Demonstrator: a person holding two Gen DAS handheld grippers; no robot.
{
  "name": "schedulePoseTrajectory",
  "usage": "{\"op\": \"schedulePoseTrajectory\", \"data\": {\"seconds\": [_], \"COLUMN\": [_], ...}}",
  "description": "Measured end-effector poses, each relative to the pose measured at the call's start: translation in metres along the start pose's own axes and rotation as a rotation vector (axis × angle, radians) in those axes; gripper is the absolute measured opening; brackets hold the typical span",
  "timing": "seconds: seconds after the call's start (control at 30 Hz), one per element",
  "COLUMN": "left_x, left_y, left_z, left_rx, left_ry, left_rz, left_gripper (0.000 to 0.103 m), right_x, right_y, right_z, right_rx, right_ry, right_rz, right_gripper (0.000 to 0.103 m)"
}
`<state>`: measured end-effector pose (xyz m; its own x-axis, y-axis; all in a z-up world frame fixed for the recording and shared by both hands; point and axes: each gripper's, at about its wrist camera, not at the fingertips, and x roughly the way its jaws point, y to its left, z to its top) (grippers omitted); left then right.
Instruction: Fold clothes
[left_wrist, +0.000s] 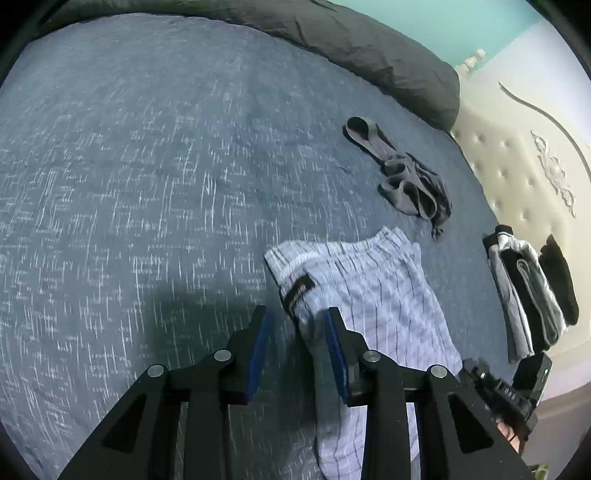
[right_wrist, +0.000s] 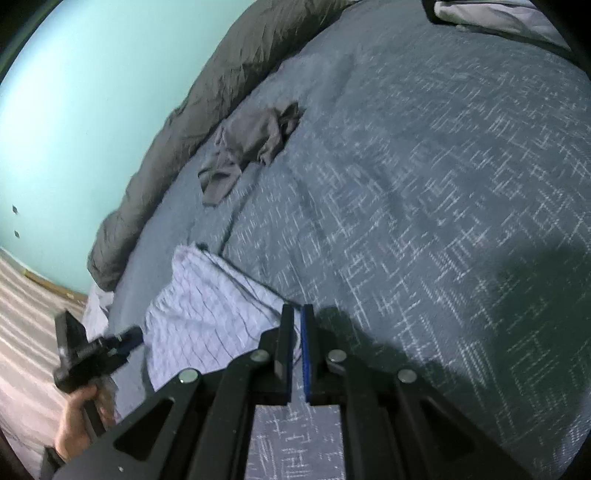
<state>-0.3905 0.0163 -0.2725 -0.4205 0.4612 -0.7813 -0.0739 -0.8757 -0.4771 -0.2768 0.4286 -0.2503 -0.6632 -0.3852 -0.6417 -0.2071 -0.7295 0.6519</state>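
Light blue striped shorts (left_wrist: 373, 291) lie on the blue bedspread (left_wrist: 147, 184). My left gripper (left_wrist: 297, 332) is open just above them, and the shorts' left edge with its dark label runs between the blue pads (left_wrist: 258, 350). In the right wrist view the same shorts (right_wrist: 207, 314) lie to the left, and my right gripper (right_wrist: 296, 321) is shut on their near corner, with a thin strip of cloth between the pads. The right gripper (left_wrist: 474, 371) also shows at the shorts' right edge. A hand (right_wrist: 77, 402) holds the left gripper (right_wrist: 135, 334) at the shorts' far edge.
A crumpled grey garment (left_wrist: 406, 177) lies farther up the bed (right_wrist: 251, 144). A stack of folded black, grey and white clothes (left_wrist: 528, 291) sits by the cream headboard (left_wrist: 517, 166). A dark rolled duvet (left_wrist: 351, 40) lines the bed's far edge along the teal wall (right_wrist: 74, 110).
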Motion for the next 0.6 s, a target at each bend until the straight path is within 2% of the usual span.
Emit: {"op": "schedulePoseTrajectory", "data": {"seconds": [0.1,0.2,0.37,0.4,0.5,0.57,0.6], "left_x": [-0.004,-0.008,-0.011,-0.011,-0.011,-0.011,-0.010], "left_y": [-0.003,-0.009,-0.009,-0.008,-0.007,-0.005,-0.004], "left_z": [-0.010,-0.020,-0.031,-0.033,-0.038,-0.041,-0.041], "left_rx": [0.010,0.038,0.053,0.054,0.054,0.047,0.044], "left_ry": [-0.008,-0.013,-0.013,-0.013,-0.013,-0.016,-0.016], "left_rz": [0.001,0.009,0.027,0.031,0.040,0.038,0.036], "left_gripper": [0.043,0.044,0.053,0.054,0.058,0.065,0.066], "right_x": [0.000,0.007,0.014,0.015,0.020,0.019,0.017], "right_y": [0.004,0.010,0.022,0.022,0.019,0.016,0.014], "right_z": [0.002,-0.001,-0.005,-0.006,-0.009,-0.009,-0.008], "right_rx": [-0.006,-0.034,-0.104,-0.111,-0.116,-0.107,-0.101], "right_ry": [-0.004,0.028,0.049,0.054,0.072,0.063,0.055], "right_rz": [0.020,0.025,0.011,0.007,-0.006,-0.020,-0.022], "right_gripper": [0.007,0.029,0.031,0.029,0.008,0.003,0.002]}}
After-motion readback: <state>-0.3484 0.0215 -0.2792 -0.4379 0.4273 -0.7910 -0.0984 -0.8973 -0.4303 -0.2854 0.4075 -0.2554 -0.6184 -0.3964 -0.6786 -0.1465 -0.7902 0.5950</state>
